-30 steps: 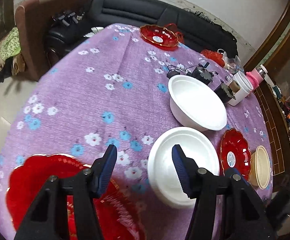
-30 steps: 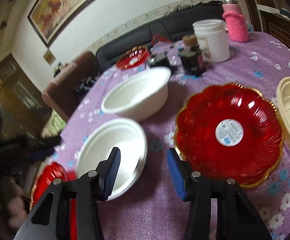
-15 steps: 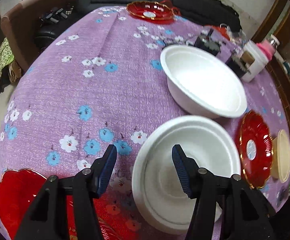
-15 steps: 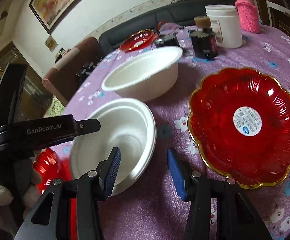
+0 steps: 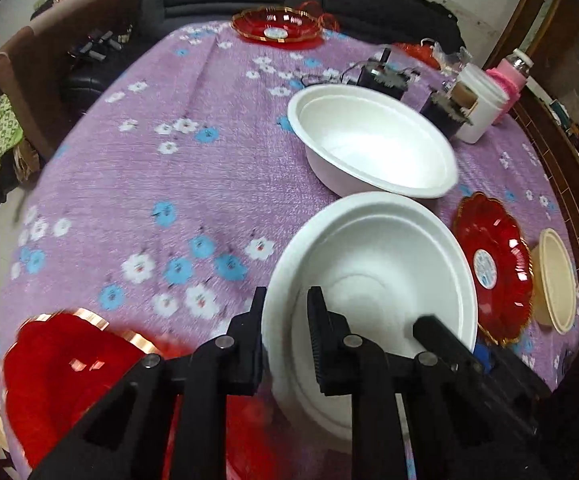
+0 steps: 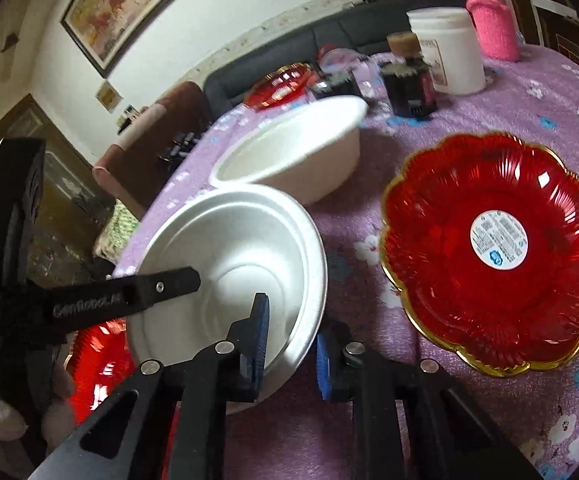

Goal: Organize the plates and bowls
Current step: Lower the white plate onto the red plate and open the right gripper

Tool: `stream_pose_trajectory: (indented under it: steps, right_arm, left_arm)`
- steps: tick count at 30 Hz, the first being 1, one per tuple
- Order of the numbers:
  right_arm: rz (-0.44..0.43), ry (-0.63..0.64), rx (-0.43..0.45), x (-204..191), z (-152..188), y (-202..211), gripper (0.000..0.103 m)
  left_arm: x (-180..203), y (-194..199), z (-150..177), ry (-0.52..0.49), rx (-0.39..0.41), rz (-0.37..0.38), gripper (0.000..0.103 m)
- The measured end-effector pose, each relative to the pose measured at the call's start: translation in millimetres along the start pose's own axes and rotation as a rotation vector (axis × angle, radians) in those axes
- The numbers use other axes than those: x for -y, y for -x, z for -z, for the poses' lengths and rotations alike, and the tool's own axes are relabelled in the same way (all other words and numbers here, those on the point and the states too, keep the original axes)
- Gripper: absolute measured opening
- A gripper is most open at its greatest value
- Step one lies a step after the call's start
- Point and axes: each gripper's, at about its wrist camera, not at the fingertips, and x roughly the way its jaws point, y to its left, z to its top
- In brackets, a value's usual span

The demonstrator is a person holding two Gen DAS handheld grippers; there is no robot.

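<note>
white foam makes up the nearer round bowl (image 5: 373, 280) in the left wrist view, sitting on a purple floral tablecloth (image 5: 161, 176). the left gripper (image 5: 285, 320) has its two black fingers closed down on the bowl's near left rim, one finger outside and one inside. just beyond sits a second white foam bowl (image 5: 373, 144), their rims almost touching. to the right lie a red scalloped plastic plate with gold edge (image 5: 493, 276) and a cream shallow dish (image 5: 557, 280); the plate's round white label is too small to read. a blurred red plate (image 5: 69, 376) lies at lower left.

in the right wrist view, the right gripper (image 6: 291, 340) clamps the same nearer bowl (image 6: 233, 264) at its near right rim, blue-padded fingers on either side. the left gripper (image 6: 129, 294) reaches in from the left, its arm bearing pale lettering that looks like "genrobot.ai", blurred. the red plate (image 6: 493, 256) lies right of the bowl, its label print illegible. a white tub (image 6: 447, 50) and a pink-sleeved bottle (image 6: 491, 20) stand farther back.
</note>
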Motion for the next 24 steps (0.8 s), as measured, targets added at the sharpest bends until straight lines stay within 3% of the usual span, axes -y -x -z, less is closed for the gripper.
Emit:
stream_pose_trajectory:
  steps: [5, 11, 18, 21, 24]
  right_arm:
    - [-0.09, 0.045, 0.045, -29, 5, 24, 0.023]
    - [-0.139, 0.242, 0.041, -107, 30, 38, 0.023]
    - [-0.11, 0.402, -0.086, -171, 64, 0, 0.023]
    - [-0.074, 0.424, -0.133, -180, 73, -20, 0.023]
    - [-0.023, 0.412, -0.168, -179, 74, -38, 0.024]
  left_arm:
    - [-24, 47, 31, 0.043, 0.06, -0.016, 0.022]
    - [-79, 87, 74, 0.136, 0.107, -0.089, 0.032]
    - [-139, 70, 103, 0.257, 0.051, -0.148, 0.038]
    - [-151, 55, 107, 0.265, 0.02, -0.157, 0.04]
    - [-161, 57, 112, 0.293, 0.042, -0.132, 0.043]
